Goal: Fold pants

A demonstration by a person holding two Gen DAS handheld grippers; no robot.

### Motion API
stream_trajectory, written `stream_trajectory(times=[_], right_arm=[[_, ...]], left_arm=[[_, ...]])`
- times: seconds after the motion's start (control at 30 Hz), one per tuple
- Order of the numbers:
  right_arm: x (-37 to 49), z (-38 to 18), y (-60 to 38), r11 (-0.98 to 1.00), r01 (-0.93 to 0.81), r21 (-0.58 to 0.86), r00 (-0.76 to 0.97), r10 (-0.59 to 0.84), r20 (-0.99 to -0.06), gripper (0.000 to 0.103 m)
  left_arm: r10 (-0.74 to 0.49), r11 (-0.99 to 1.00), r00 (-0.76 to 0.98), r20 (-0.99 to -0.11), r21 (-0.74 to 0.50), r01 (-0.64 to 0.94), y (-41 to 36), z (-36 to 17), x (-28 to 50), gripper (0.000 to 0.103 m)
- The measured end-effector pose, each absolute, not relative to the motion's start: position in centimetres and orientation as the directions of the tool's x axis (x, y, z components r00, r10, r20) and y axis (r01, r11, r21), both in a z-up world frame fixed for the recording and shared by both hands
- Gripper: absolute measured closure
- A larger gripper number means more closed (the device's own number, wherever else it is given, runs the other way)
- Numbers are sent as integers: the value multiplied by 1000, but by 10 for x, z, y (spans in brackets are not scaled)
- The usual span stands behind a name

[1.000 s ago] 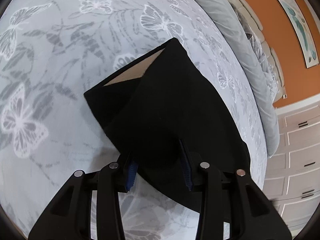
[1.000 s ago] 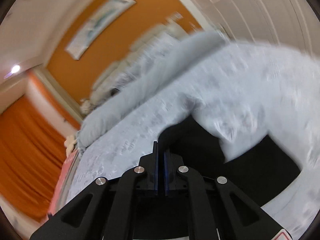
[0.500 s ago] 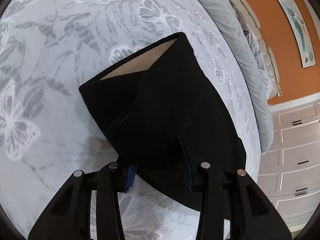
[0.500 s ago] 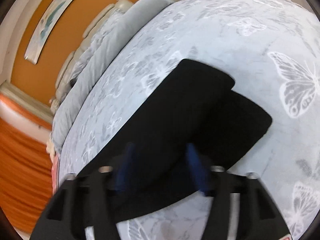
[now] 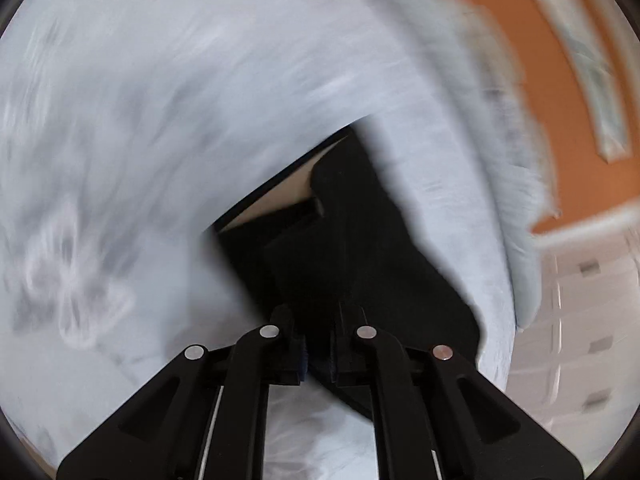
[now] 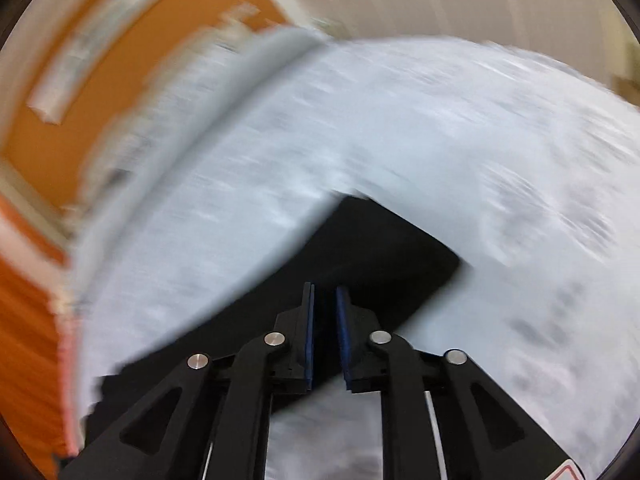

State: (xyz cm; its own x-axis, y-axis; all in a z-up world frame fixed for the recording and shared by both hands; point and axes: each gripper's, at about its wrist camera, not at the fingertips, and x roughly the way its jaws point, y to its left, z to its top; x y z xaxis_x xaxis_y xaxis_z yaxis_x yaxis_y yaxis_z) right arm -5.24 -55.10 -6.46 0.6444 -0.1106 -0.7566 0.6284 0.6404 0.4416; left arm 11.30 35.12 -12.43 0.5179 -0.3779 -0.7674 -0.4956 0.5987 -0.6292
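The black pants (image 5: 360, 248) lie partly folded on the bed, with a tan inner lining showing at the far edge. My left gripper (image 5: 318, 350) is shut on the near edge of the pants. In the right wrist view the pants (image 6: 372, 264) lie just ahead, and my right gripper (image 6: 325, 336) is closed to a narrow gap on their near edge. Both views are blurred by motion.
The bed has a pale grey butterfly-print cover (image 5: 160, 120). A grey bolster (image 5: 516, 208) runs along the headboard side. An orange wall with a picture (image 5: 592, 80) and white drawers (image 5: 592, 320) stand beyond the bed.
Both grippers have closed on the pants' near edge, having been open half a second ago. Both cameras now swing fast, and the fold has shifted.
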Motion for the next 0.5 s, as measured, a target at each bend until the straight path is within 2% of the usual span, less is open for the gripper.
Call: stream_trajectory(times=[0.03, 0.07, 0.1, 0.13, 0.23, 0.27, 0.3, 0.37, 0.4, 0.43, 0.47, 0.5], right_arm=[[-57, -62, -551, 616, 663, 426, 621, -133, -773, 87], [-65, -54, -550, 585, 692, 424, 617, -174, -767, 75], [-74, -45, -549, 560, 710, 427, 623, -217, -752, 57], [-80, -35, -548, 543, 720, 432, 635, -263, -726, 51], [-83, 0, -524, 595, 684, 422, 696, -357, -623, 47], [-74, 9, -511, 655, 635, 409, 730, -337, -594, 46], [-61, 13, -497, 713, 582, 392, 755, -295, -585, 46], [-29, 12, -461, 824, 445, 352, 783, -167, -599, 46], [-4, 9, -429, 886, 320, 335, 788, -53, -613, 46], [14, 6, -404, 915, 231, 330, 780, 28, -625, 46], [36, 2, -369, 937, 115, 329, 760, 130, -637, 46], [50, -1, -350, 942, 55, 331, 748, 181, -639, 46]], left_arm=[[-412, 555, 491, -768, -639, -533, 354, -137, 110, 96], [-435, 516, 500, -749, -662, -543, 357, -140, 104, 94], [-427, 523, 511, -746, -665, -533, 358, -134, 100, 91], [-399, 554, 523, -753, -653, -516, 357, -123, 97, 90], [-231, 690, 577, -783, -550, -470, 349, -83, 90, 73], [-171, 717, 601, -781, -517, -468, 345, -71, 85, 63], [-128, 731, 620, -774, -496, -469, 342, -61, 82, 57], [-36, 755, 652, -757, -448, -479, 330, -42, 70, 56], [-10, 762, 669, -744, -438, -477, 326, -34, 67, 53], [6, 770, 683, -730, -432, -469, 320, -28, 65, 47], [18, 786, 694, -720, -419, -455, 312, -22, 65, 34], [23, 799, 695, -718, -405, -445, 304, -21, 69, 28]])
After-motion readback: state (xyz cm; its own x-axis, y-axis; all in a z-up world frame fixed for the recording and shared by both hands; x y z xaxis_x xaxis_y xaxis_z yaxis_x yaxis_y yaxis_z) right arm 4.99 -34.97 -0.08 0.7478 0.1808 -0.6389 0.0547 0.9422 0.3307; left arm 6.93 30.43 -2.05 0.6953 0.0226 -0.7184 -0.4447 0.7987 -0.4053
